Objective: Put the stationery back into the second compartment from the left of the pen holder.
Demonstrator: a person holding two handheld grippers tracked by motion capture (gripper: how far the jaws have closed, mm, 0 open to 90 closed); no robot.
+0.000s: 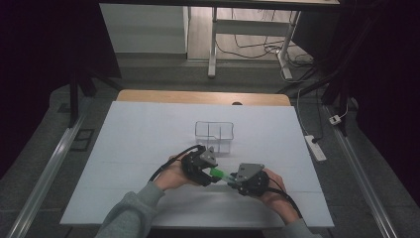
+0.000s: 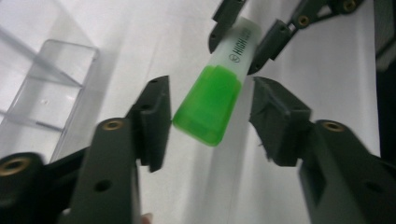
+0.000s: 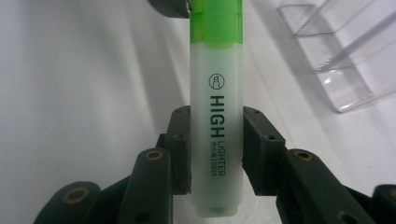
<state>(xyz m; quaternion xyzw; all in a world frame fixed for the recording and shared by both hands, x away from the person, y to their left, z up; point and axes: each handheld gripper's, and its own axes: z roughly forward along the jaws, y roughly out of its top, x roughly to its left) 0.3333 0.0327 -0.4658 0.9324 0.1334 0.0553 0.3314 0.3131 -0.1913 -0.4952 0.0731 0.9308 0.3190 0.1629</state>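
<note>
— Looking from above, what is hard to see?
— Both hands hide most of the table [image 1: 148,139] area under them; the clear organizer [image 1: 214,135] is cut off in the gripper views.
— And the grippers?
— The right gripper [image 3: 215,149] clamps the highlighter [image 3: 215,93] body. The left gripper [image 2: 210,121] stands apart around the green cap [image 2: 208,105], not touching.

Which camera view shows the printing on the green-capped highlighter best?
The right gripper view: the white-barrelled highlighter with the green cap runs up the frame, its "HIGH LIGHTER" lettering sharp between the right gripper pads. The left gripper view shows mainly the cap, with only "HIGH" legible. In the high view it is a small green sliver between both grippers.
</note>
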